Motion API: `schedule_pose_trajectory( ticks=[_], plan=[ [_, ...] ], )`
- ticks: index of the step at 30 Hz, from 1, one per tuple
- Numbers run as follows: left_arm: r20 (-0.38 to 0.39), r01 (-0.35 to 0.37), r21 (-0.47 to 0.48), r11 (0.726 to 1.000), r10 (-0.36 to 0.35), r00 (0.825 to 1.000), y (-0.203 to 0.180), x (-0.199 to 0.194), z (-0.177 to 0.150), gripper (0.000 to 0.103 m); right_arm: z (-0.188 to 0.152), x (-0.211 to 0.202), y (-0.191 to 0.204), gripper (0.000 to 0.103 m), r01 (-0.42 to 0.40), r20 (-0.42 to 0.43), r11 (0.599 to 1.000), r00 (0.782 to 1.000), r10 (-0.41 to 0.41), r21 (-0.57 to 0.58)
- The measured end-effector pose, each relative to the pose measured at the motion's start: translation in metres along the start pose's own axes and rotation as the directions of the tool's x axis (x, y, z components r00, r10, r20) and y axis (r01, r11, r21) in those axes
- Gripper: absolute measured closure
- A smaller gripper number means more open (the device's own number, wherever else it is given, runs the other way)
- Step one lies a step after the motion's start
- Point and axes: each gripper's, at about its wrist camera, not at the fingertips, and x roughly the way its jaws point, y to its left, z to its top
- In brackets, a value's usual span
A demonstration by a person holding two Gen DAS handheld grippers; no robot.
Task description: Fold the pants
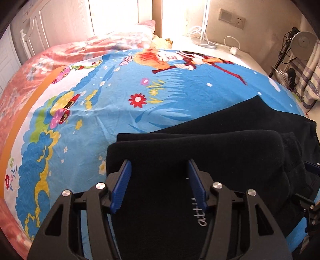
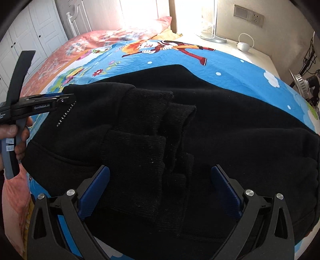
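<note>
So on the far left of the right wrist view there's a hand point(image 2: 17, 138) wrapped around the grip of the left hand-held gripper point(image 2: 66, 99), which pokes in sideways and sits right at the left end of the black pants point(image 2: 220, 124), just by the little white stitched lettering point(image 2: 65, 115); from its own camera the left hand-held gripper point(image 1: 159, 166) has its blue pads point(image 1: 120, 186) about halfway apart, with black fabric lying between and under them; can't tell if the pads actually press on the cloth, there looks to be a gap on both sides.

The pants are folded up into a thick dark bundle lying across the near part of the bed, on the bright blue cartoon sheet point(image 1: 120, 96); they reach toward the right edge of the bed and the sheet shows all around the far side of them; in the middle of the bundle the ribbed cuffs point(image 2: 148, 104) are stacked and bunched on top of the smoother fabric.

The right hand-held gripper point(image 2: 160, 170) hangs low over the near middle of the bundle, jaws spread really wide, nothing pinched, blue pads point(image 2: 94, 192) well apart on either side of the cuffs.

At the far end of the bed there's a pink floral quilt point(image 1: 84, 48) with a pillow point(image 2: 160, 23); off the bed's far right corner, a wall socket point(image 2: 248, 16) and a white cable on the floor point(image 2: 245, 42).
</note>
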Motion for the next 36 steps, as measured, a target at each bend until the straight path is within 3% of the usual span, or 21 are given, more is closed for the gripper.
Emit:
schedule_pose_trajectory(
  ticks=[1,2,4,5,7,8,12,14,17,20,23,25,29,32,34,36],
  plan=[
    [0.014,0.038,-0.030,0.999,-0.038,0.999,0.009,0.002,0.005,0.048,-0.001,0.001,0.001,0.005,0.010,0.003,1.000,1.000,-0.010,-0.006],
    [0.033,0.023,-0.044,0.999,-0.021,0.999,0.013,-0.001,0.011,0.047,-0.002,0.001,0.002,0.005,0.021,0.003,1.000,1.000,-0.021,-0.006],
    [0.081,-0.147,-0.052,0.988,0.151,0.985,0.020,-0.007,0.022,0.044,-0.003,0.001,0.003,0.005,0.031,0.004,1.000,1.000,-0.031,0.004],
    [0.094,-0.127,-0.090,0.988,0.135,0.986,0.027,-0.011,0.026,0.047,-0.003,0.000,0.004,0.005,0.036,0.007,0.999,0.999,-0.036,0.006],
    [0.125,0.034,-0.179,0.983,-0.012,0.992,0.039,-0.021,0.028,0.047,-0.005,-0.001,0.005,0.005,0.041,0.010,0.999,0.999,-0.041,0.009],
    [0.132,0.078,-0.186,0.979,-0.054,0.990,0.038,-0.023,0.028,0.047,-0.005,-0.001,0.005,0.005,0.040,0.009,0.999,0.999,-0.040,0.015],
    [0.014,0.001,-0.132,0.991,0.001,1.000,0.026,0.001,0.011,0.044,-0.004,0.000,0.005,0.005,0.039,0.004,0.999,0.999,-0.039,0.022],
    [0.023,0.033,-0.204,0.978,-0.028,0.999,0.038,-0.003,0.002,0.036,-0.005,0.000,0.005,0.005,0.041,0.006,0.999,0.999,-0.041,0.020],
    [0.056,-0.012,-0.238,0.971,0.026,0.998,0.048,-0.027,-0.015,0.038,-0.005,0.001,0.005,0.005,0.040,0.011,0.999,0.999,-0.041,0.032],
    [0.082,0.081,-0.241,0.967,-0.063,0.995,0.047,-0.046,-0.040,0.038,-0.006,0.001,0.007,0.005,0.047,0.020,0.998,0.999,-0.048,0.033],
    [0.045,0.047,-0.268,0.962,-0.037,0.998,0.044,-0.053,-0.075,0.038,-0.008,0.000,0.007,0.005,0.049,0.035,0.998,0.998,-0.050,0.029],
    [0.027,0.078,-0.318,0.945,-0.073,0.997,0.049,-0.054,-0.101,0.036,-0.009,0.001,0.007,0.004,0.051,0.046,0.998,0.998,-0.052,0.029],
    [0.084,0.202,-0.449,0.870,-0.184,0.979,0.069,-0.066,-0.141,0.032,-0.007,0.000,0.010,0.004,0.076,0.039,0.997,0.996,-0.075,-0.002],
    [0.138,0.223,-0.430,0.875,-0.180,0.974,0.067,-0.084,-0.152,0.034,0.004,-0.005,0.016,0.005,0.123,-0.013,0.992,0.992,-0.123,-0.033],
    [0.200,0.273,-0.416,0.867,-0.205,0.958,0.067,-0.097,-0.156,0.034,0.017,-0.021,0.027,0.005,0.198,0.003,0.979,0.980,-0.198,-0.036],
    [0.230,0.336,-0.421,0.843,-0.259,0.938,0.065,-0.098,-0.163,0.035,0.031,-0.042,0.050,0.005,0.141,0.065,0.988,0.988,-0.137,-0.065]
  ],
)
